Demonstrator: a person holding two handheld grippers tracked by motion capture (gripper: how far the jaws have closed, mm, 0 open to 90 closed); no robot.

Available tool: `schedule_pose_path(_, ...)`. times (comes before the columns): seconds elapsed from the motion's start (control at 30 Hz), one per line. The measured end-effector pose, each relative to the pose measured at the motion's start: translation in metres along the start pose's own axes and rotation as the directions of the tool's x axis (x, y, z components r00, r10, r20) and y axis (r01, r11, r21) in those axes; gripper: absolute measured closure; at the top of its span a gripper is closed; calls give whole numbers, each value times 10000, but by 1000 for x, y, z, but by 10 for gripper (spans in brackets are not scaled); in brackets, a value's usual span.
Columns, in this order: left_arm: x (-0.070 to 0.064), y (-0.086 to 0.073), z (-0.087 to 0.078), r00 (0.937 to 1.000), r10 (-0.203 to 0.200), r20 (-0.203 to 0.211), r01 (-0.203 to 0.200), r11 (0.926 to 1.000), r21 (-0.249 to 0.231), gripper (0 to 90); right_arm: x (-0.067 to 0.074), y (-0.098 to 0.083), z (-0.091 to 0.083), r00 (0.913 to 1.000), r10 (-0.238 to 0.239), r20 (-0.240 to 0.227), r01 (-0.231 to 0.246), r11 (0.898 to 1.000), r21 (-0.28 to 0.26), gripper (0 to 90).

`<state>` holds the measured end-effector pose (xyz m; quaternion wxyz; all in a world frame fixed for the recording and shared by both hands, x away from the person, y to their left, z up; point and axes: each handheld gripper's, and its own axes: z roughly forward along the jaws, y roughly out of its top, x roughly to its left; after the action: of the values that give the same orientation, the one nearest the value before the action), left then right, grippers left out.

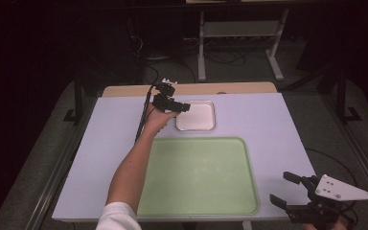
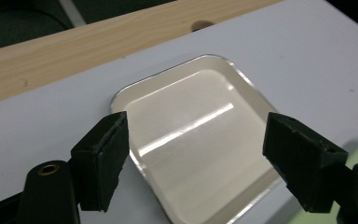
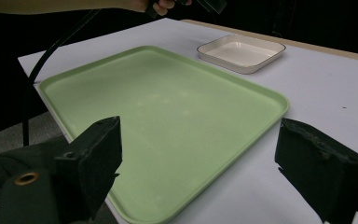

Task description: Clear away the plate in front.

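White counter (image 1: pixel 268 124) under dim light, with a green tray (image 1: pixel 199 175) and a small white dish (image 1: pixel 195 116) beyond it.

At the counter's far side, the outstretched left arm holds the left gripper (image 1: pixel 181 107) just over the dish's left rim, jaws apart and empty. The right gripper (image 1: pixel 283 188) hovers near the tray's right front corner, jaws wide apart.

Glossy white enamel dish (image 2: pixel 200 140); matt green plastic tray (image 3: pixel 168 121).

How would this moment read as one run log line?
left gripper: open, over small white square dish | right gripper: open, beside large green plastic tray | nothing held
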<state>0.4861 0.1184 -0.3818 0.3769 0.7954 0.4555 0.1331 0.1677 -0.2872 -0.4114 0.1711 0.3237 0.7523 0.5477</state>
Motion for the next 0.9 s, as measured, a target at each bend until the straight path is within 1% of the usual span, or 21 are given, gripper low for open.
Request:
schedule_pose_path(0.07,4,-2,6,9995,-257,-186,259,9996,105,225,0,0,0,10000,2,3,-2,10000,-8,139)
schedule_pose_path(0.17,9,-5,14,9983,-524,-240,530,9982,269,232,0,0,0,10000,7,3,-7,10000,-22,139)
schedule_pose_path(0.27,13,-7,20,9951,-935,-305,945,9950,337,256,0,0,-1,10000,28,4,-28,10000,-31,140)
schedule_pose_path(0.4,19,-10,26,9912,-1247,-439,1269,9905,521,291,0,0,-2,10000,27,-1,-27,10000,-60,140)
schedule_pose_path(0.47,22,-12,29,9884,-1463,-398,1483,9875,533,310,0,0,-2,10000,32,-4,-32,10000,-60,140)
schedule_pose_path(0.5,22,-12,30,9880,-1474,-455,1500,9869,591,317,0,0,-2,10000,36,-5,-36,10000,-53,140)
schedule_pose_path(0.57,23,-13,32,9867,-1570,-417,1595,9849,668,337,0,0,-2,10000,49,-6,-49,10000,-50,140)
schedule_pose_path(0.7,23,-15,36,9851,-1653,-476,1686,9827,763,378,0,0,-2,10000,56,-6,-56,10000,-60,140)
schedule_pose_path(0.73,23,-16,39,9831,-1743,-566,1785,9807,794,389,0,0,-2,10000,58,-11,-58,10000,-58,140)
schedule_pose_path(0.9,26,-18,44,9777,-1939,-801,2013,9747,975,446,1,0,-2,10000,56,-34,-57,10000,-55,140)
